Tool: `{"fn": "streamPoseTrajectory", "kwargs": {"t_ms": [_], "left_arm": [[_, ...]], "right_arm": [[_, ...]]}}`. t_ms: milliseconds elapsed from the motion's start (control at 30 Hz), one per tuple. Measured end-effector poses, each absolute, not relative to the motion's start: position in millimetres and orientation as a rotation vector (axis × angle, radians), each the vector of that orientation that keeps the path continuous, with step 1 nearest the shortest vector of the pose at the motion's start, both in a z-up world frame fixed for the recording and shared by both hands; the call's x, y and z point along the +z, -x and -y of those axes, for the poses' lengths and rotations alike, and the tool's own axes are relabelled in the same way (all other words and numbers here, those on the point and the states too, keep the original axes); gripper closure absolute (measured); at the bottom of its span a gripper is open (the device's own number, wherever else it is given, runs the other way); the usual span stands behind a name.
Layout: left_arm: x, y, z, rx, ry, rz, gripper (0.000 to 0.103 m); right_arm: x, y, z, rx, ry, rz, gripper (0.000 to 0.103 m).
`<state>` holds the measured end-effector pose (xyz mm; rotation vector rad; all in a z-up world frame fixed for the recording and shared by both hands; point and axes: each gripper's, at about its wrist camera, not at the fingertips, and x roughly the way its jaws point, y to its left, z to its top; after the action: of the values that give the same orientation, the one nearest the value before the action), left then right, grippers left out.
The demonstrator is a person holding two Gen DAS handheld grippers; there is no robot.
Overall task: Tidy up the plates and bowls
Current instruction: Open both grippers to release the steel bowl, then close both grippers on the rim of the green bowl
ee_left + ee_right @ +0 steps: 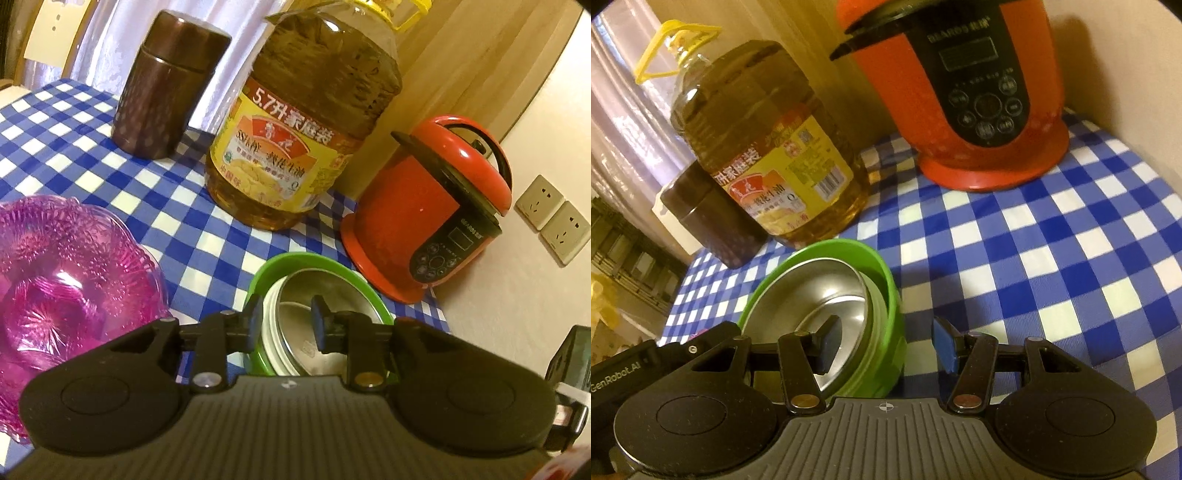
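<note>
A steel bowl with a white rim band sits nested inside a green bowl on the blue checked cloth. My left gripper straddles the near left rim of both bowls, one finger outside, one inside the steel bowl; whether the pads touch is unclear. In the right wrist view the same steel bowl and green bowl show. My right gripper is open around the right wall, left finger inside, right finger outside and apart from it. A pink glass bowl sits to the left.
A large oil bottle and a dark brown canister stand behind the bowls. A red electric cooker stands by the wall at the right, with wall sockets beyond. The checked tablecloth spreads right of the bowls.
</note>
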<state>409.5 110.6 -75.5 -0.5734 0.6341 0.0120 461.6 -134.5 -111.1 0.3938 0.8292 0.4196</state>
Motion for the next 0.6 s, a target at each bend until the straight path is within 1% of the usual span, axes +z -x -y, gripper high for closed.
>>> {"fn": "streamPoseTrajectory", "kwargs": {"t_ms": [167,200,233,333,600], "left_arm": [[-74,-408,-117,0.031,0.588,-0.619,0.078],[-76,-409,-118,0.031,0.590,-0.625,0.078],[-78,-410,-117,0.030,0.590,-0.632,0.078],[-82,-411,-115,0.034,0.574,-0.642,0.078],[-101,-422,-116,0.025,0.603,-0.686,0.078]], "right_arm": [[-113,-462,137,0.421,-0.406,-0.836,0.049],[-113,-462,137,0.421,-0.408,-0.836,0.050],[-113,-462,137,0.424,-0.409,-0.837,0.054],[-114,-463,136,0.432,-0.421,-0.839,0.057],[-116,-463,135,0.444,-0.431,-0.842,0.060]]}}
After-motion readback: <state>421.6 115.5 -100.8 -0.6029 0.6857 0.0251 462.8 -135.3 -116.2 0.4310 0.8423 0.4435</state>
